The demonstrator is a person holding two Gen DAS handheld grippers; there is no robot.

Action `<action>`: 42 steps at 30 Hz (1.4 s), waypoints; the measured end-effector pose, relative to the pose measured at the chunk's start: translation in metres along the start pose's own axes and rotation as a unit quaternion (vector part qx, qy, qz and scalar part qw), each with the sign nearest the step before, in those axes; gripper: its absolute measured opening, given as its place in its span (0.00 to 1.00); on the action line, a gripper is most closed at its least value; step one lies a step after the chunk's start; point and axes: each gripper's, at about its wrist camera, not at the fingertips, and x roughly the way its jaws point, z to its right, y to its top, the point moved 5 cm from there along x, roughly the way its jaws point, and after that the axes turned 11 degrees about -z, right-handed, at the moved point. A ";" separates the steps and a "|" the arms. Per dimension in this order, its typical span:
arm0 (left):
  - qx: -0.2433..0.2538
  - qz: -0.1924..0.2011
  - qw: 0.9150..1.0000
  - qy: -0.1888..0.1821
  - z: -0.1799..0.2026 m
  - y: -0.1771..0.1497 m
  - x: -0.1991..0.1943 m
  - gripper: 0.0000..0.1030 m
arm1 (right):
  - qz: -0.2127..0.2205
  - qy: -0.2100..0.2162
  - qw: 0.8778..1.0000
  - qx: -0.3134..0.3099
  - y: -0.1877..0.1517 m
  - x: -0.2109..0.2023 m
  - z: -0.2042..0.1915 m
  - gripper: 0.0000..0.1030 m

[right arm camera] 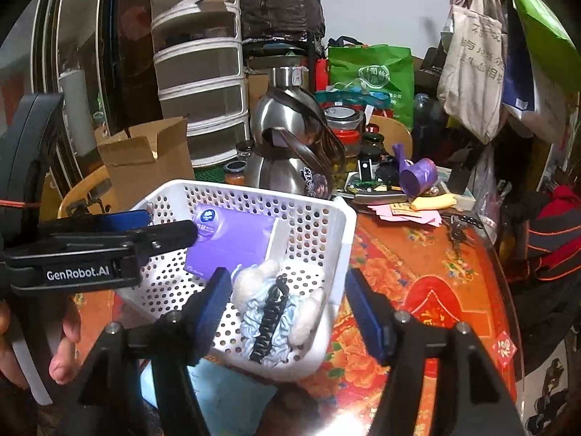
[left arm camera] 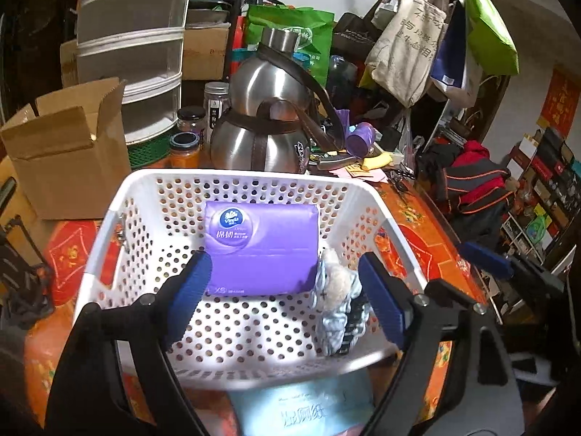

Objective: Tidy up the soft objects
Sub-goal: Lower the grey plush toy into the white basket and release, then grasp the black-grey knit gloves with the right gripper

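Both grippers, left (left arm camera: 285, 296) and right (right arm camera: 288, 309), hover with wide, empty jaws over the basket (left arm camera: 232, 178). Next, judging by this, lift the blue pack (left arm camera: 305, 410) at six o'clock gently.

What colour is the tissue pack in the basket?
Purple, with a round blue-and-white logo; the tissue pack shows best in the left wrist view.

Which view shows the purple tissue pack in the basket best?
The left wrist view: the purple tissue pack lies nearly whole, label readable. In the right wrist view the left gripper and basket handle cover parts of it.
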 end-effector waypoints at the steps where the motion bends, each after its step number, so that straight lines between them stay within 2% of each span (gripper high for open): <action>1: 0.001 0.001 1.000 0.003 0.000 -0.002 -0.003 0.80 | 0.002 -0.002 1.000 0.001 -0.001 -0.003 0.001 0.71; 10: 0.024 0.007 0.999 0.020 0.007 -0.025 -0.036 0.81 | -0.004 0.008 1.000 0.030 -0.023 -0.016 0.005 0.74; 15: 0.025 -0.001 0.999 0.028 0.008 -0.027 -0.044 0.81 | -0.003 0.007 0.999 0.037 -0.022 -0.022 0.006 0.74; 18: 0.030 0.003 0.999 0.035 0.006 -0.040 -0.058 0.81 | 0.006 0.008 0.999 0.034 -0.024 -0.031 0.003 0.74; 21: 0.033 0.000 0.998 0.054 -0.001 -0.070 -0.075 0.81 | 0.009 0.026 0.999 0.030 -0.043 -0.044 -0.008 0.77; 23: 0.029 -0.008 0.998 0.060 -0.011 -0.101 -0.084 0.81 | 0.005 0.026 0.999 0.032 -0.062 -0.047 -0.015 0.83; 25: 0.023 -0.017 0.998 0.056 -0.025 -0.138 -0.089 0.81 | -0.013 0.031 0.999 0.036 -0.092 -0.046 -0.026 0.83; 27: 0.014 -0.027 0.998 0.051 -0.038 -0.168 -0.090 0.81 | -0.027 0.056 0.997 0.034 -0.126 -0.041 -0.040 0.83; 29: -0.002 -0.036 0.998 0.049 -0.053 -0.200 -0.089 0.81 | -0.028 0.075 0.996 0.025 -0.159 -0.040 -0.058 0.83; 32: -0.030 -0.049 0.998 0.040 -0.073 -0.240 -0.086 0.81 | -0.021 0.094 0.995 0.006 -0.189 -0.040 -0.083 0.83; 34: -0.037 -0.056 0.997 0.035 -0.080 -0.257 -0.082 0.81 | -0.022 0.100 0.995 0.001 -0.197 -0.035 -0.092 0.82; 36: -0.045 -0.066 0.996 0.048 -0.091 -0.271 -0.075 0.81 | -0.031 0.114 0.993 0.001 -0.202 -0.026 -0.100 0.74; 38: -0.052 -0.072 0.995 0.044 -0.098 -0.278 -0.069 0.81 | -0.044 0.121 0.992 0.001 -0.202 -0.015 -0.106 0.63; 42: -0.066 -0.080 0.994 0.039 -0.109 -0.282 -0.060 0.81 | -0.053 0.119 0.991 -0.004 -0.204 -0.005 -0.112 0.60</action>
